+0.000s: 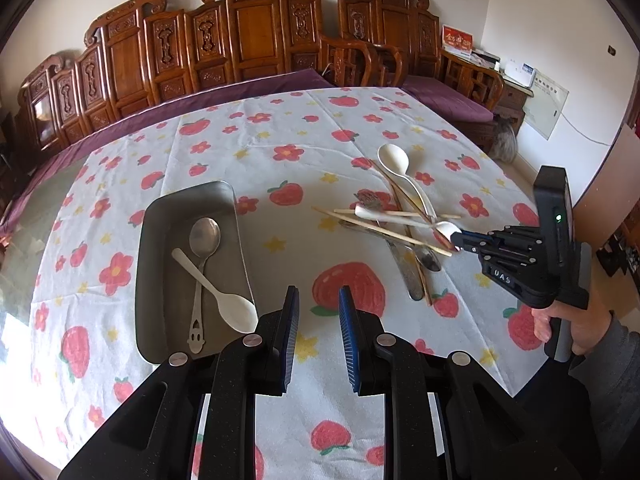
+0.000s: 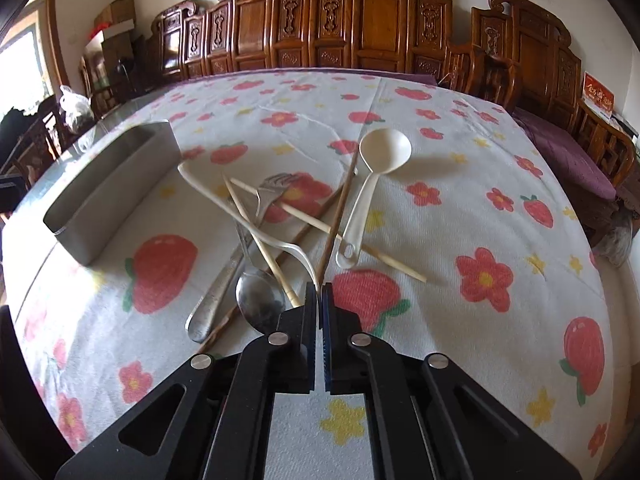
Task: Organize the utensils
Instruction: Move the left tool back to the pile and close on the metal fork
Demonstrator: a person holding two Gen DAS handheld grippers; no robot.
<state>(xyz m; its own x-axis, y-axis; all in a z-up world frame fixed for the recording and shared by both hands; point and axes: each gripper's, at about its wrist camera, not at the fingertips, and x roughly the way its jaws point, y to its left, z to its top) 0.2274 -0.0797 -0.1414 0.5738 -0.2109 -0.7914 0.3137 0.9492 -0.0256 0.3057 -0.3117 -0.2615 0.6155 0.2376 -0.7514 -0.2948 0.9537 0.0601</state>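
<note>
While the right gripper (image 2: 319,296) is clamping its ribbed blue pads onto the bowl end of a thin white plastic spoon (image 2: 224,196), the spoon's flat handle is stretching away across the tangled pile of utensils (image 1: 396,228) lying near the middle of the table, toward its right edge. In that pile, pale bamboo chopsticks (image 2: 320,224) are crossing darker wooden ones, a glossy white ladle (image 2: 382,152) is lying with its round bowl toward the far edge, and a dull metal fork (image 2: 272,188) and a shiny metal spoon (image 2: 258,300) are sitting partly buried, so their handles are hard to follow. The left gripper (image 1: 319,308) is hovering with its jaws parted and nothing between them, just beside the rectangular steel tray (image 1: 160,248) near the left edge, which is holding a metal spoon (image 1: 204,240) crossed by what looks like a white plastic one (image 1: 236,308). A wrinkled cloth (image 1: 248,152) printed with red fruit and flowers is covering the table; its near edge is being hidden by the gripper bodies.
</note>
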